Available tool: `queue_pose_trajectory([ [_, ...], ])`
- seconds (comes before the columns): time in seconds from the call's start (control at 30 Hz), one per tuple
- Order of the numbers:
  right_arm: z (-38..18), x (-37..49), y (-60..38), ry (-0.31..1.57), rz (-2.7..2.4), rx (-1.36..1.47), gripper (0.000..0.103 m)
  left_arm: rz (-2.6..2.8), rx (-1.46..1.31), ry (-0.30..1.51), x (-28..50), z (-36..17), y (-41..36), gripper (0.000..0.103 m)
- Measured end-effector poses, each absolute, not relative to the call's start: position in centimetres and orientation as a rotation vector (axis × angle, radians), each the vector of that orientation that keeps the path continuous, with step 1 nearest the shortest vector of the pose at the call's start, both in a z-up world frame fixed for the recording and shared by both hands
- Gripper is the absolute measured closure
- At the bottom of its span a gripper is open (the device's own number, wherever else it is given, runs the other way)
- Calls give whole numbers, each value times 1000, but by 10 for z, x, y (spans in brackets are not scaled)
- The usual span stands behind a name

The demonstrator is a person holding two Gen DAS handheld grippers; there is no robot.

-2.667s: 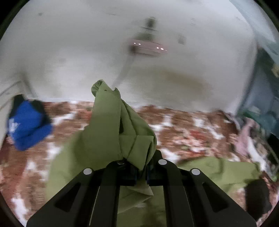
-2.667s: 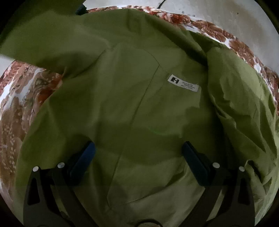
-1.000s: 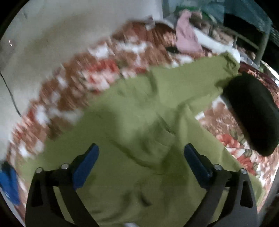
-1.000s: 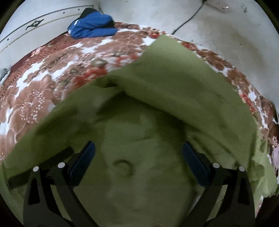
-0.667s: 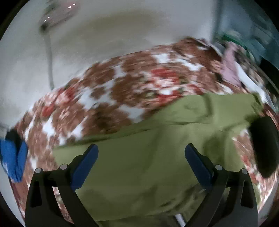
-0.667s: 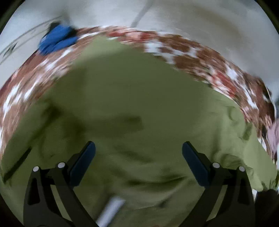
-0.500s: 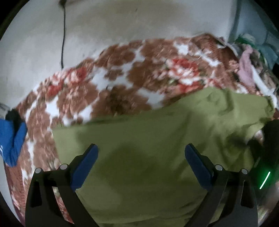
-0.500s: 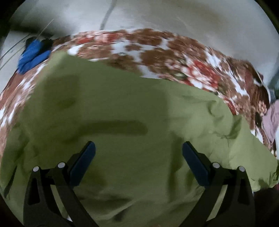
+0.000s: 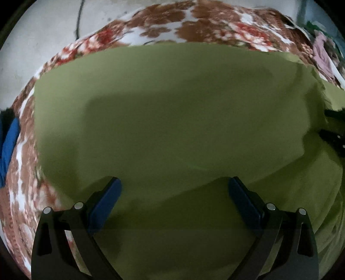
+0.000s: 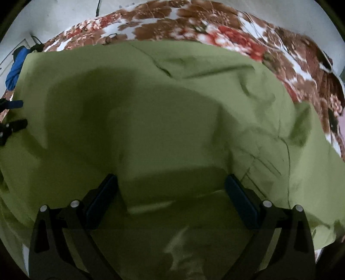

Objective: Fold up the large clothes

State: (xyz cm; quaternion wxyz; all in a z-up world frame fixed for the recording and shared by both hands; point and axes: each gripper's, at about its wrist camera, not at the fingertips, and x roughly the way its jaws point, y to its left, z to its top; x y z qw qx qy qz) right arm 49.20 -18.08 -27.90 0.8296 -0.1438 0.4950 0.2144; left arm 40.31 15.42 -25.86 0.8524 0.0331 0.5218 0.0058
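Note:
A large olive-green garment (image 9: 168,112) lies spread flat on a floral brown, red and white bedspread (image 9: 194,17). It also fills the right wrist view (image 10: 151,112), where it has creases toward the right. My left gripper (image 9: 174,193) is open and empty, low over the garment's near part. My right gripper (image 10: 171,187) is open and empty over the same garment. The right gripper's black tips show at the left wrist view's right edge (image 9: 333,137). The left gripper's tips show at the right wrist view's left edge (image 10: 13,114).
A blue garment (image 9: 8,144) lies at the bed's left edge; it also shows in the right wrist view (image 10: 16,66). Pink clothing (image 9: 323,58) is piled at the far right. A light wall (image 9: 32,38) with a black cable (image 9: 78,17) runs behind the bed.
My left gripper let go of the bunched green cloth it held 2.7 s ago. The garment now lies flat, and both open grippers have come down closer over it.

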Motion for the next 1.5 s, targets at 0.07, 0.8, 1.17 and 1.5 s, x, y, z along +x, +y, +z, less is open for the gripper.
queue_pose_trajectory([
  [0.07,-279,489,-192,1049,456,-330,5,44,76,1110,397,-258,163,5],
  [0.8,-163,506,-516,1042,-140,-84,5,-315,29,918,394,-164,-125,5],
  [1.17,-163,506,-758,1080,-409,271,5,-352,85,984,456,-197,-253,5],
  [1.5,-208,522,-802,1130,-361,583,5,-330,44,1117,463,-279,-250,5],
])
